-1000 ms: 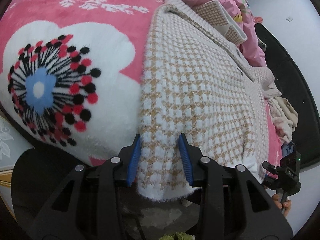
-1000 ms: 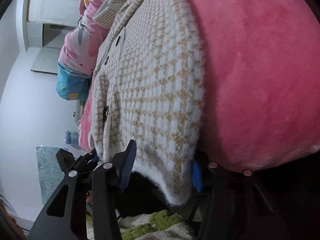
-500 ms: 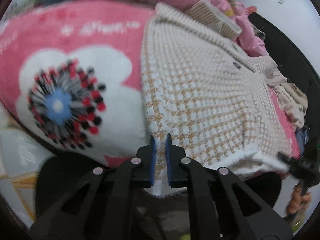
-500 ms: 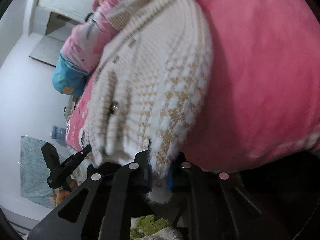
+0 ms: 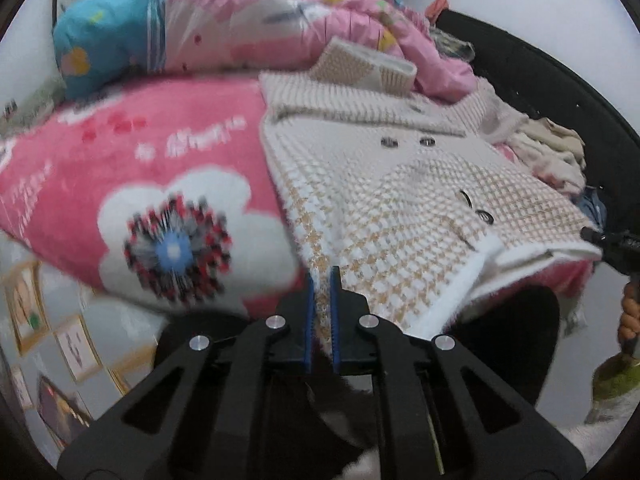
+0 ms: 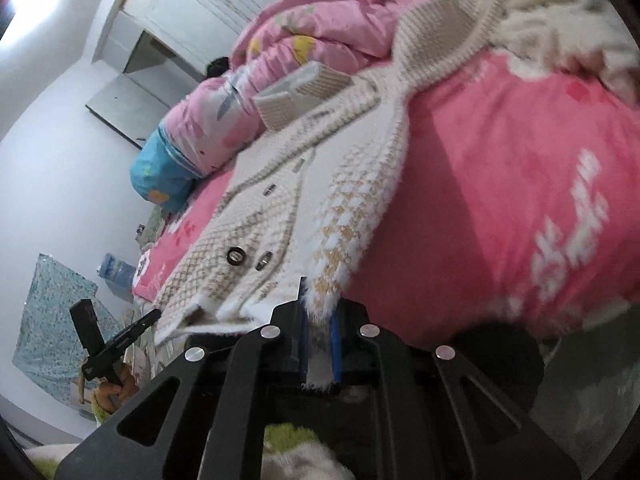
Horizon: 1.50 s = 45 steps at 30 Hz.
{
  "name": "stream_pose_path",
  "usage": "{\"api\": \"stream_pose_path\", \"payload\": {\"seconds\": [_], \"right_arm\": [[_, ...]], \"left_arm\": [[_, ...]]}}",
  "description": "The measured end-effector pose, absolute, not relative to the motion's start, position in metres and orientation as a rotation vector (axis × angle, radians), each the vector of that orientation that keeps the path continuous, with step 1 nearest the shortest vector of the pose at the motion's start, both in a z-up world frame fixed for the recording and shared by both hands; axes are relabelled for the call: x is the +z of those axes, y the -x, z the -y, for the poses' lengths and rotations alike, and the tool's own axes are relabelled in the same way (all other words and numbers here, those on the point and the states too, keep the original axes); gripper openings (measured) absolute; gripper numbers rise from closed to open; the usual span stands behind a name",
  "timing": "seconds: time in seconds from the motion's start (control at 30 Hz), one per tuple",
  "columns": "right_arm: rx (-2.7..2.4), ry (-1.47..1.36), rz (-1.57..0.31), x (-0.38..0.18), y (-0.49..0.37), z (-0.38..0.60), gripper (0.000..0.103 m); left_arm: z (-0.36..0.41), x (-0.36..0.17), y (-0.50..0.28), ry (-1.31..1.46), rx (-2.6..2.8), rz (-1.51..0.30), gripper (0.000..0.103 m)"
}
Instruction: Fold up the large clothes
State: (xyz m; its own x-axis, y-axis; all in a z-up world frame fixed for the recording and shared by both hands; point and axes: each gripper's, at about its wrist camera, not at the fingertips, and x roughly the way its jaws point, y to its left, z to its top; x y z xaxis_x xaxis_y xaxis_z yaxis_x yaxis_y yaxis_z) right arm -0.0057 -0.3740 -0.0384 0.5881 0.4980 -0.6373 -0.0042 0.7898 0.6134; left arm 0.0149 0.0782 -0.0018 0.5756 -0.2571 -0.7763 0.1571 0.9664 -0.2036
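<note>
On the coat (image 5: 400, 216) hem, both tools clamped.

I am looking into a bedroom in someone's home. A bed (image 5: 248, 304) fills both views, covered by a pink fleece blanket (image 5: 168, 168) printed with a big white flower. A bundled pink quilt (image 5: 256, 28) with a blue end lies at its far side, with more loose clothes (image 5: 552, 152) heaped near the dark bed frame (image 5: 532, 80). White panelled wardrobe doors (image 6: 200, 4) stand against plain white walls (image 6: 52, 168), and patterned floor tiles (image 5: 76, 344) show beside the bed.
</note>
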Motion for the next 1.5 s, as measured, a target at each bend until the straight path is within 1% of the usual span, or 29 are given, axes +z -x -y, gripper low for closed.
{"api": "stream_pose_path", "payload": {"seconds": [0.07, 0.1, 0.17, 0.23, 0.27, 0.3, 0.4, 0.5, 0.6, 0.73, 0.87, 0.9, 0.97, 1.03, 1.07, 1.1, 1.17, 1.2, 1.23, 1.33, 1.43, 1.5], "right_arm": [[0.285, -0.615, -0.969, -0.059, 0.002, 0.376, 0.009], [0.259, -0.616, -1.032, -0.077, -0.003, 0.376, 0.011], [0.194, -0.599, -1.1, -0.095, -0.01, 0.378, 0.013], [0.132, -0.542, -1.129, -0.098, -0.016, 0.379, 0.024], [0.099, -0.509, -1.133, -0.096, -0.018, 0.379, 0.038], [0.073, -0.465, -1.125, -0.091, -0.02, 0.379, 0.048], [0.006, -0.319, -1.097, -0.067, -0.028, 0.371, 0.054], [-0.08, -0.142, -1.034, -0.042, -0.035, 0.358, 0.057], [-0.02, -0.115, -0.957, -0.013, -0.05, 0.345, 0.058], [0.193, -0.141, -0.932, -0.001, -0.087, 0.302, 0.058], [0.444, -0.09, -1.034, -0.026, -0.136, 0.221, 0.057], [0.472, -0.049, -1.055, -0.033, -0.144, 0.203, 0.052], [0.5, 0.028, -1.102, -0.052, -0.153, 0.178, 0.048], [0.441, 0.125, -1.173, -0.077, -0.159, 0.174, 0.044], [0.418, 0.161, -1.202, -0.087, -0.159, 0.176, 0.039], [0.418, 0.175, -1.221, -0.095, -0.155, 0.183, 0.038], [0.418, 0.183, -1.236, -0.093, -0.143, 0.192, 0.038], [0.405, 0.191, -1.259, -0.089, -0.138, 0.195, 0.041], [0.394, 0.211, -1.271, -0.085, -0.133, 0.195, 0.041], [0.384, 0.293, -1.225, -0.069, -0.121, 0.182, 0.041], [0.488, 0.318, -1.107, -0.042, -0.113, 0.148, 0.04], [0.534, 0.316, -1.049, -0.033, -0.115, 0.129, 0.04]], "left_arm": [[-0.077, -0.024, -0.01, 0.132, -0.255, -0.993, 0.007], [-0.076, -0.036, -0.009, 0.13, -0.243, -1.034, 0.007], [-0.072, -0.061, -0.016, 0.127, -0.228, -1.113, 0.009], [-0.071, -0.069, -0.019, 0.107, -0.221, -1.128, 0.014], [-0.071, -0.069, -0.021, 0.095, -0.219, -1.126, 0.015], [-0.072, -0.066, -0.022, 0.09, -0.22, -1.117, 0.016], [-0.081, -0.052, -0.025, 0.08, -0.205, -1.071, 0.022], [-0.092, -0.039, -0.036, 0.091, -0.189, -1.025, 0.023], [-0.09, -0.028, -0.053, 0.09, -0.191, -0.987, 0.023], [-0.074, -0.028, -0.087, 0.042, -0.18, -0.949, 0.023], [-0.056, -0.046, -0.13, -0.01, -0.171, -0.964, 0.023], [-0.052, -0.051, -0.139, -0.036, -0.155, -0.971, 0.023], [-0.048, -0.061, -0.153, -0.083, -0.115, -0.985, 0.023], [-0.049, -0.072, -0.163, -0.094, -0.09, -1.017, 0.023], [-0.052, -0.075, -0.165, -0.086, -0.092, -1.024, 0.023], [-0.054, -0.076, -0.166, -0.08, -0.098, -1.025, 0.024], [-0.056, -0.078, -0.166, -0.085, -0.11, -1.019, 0.025], [-0.057, -0.079, -0.166, -0.09, -0.116, -1.015, 0.025], [-0.058, -0.08, -0.167, -0.095, -0.12, -1.014, 0.025], [-0.059, -0.082, -0.172, -0.101, -0.131, -1.013, 0.025], [-0.058, -0.081, -0.172, -0.111, -0.138, -1.016, 0.025], [-0.058, -0.082, -0.175, -0.122, -0.141, -1.017, 0.025]]}}
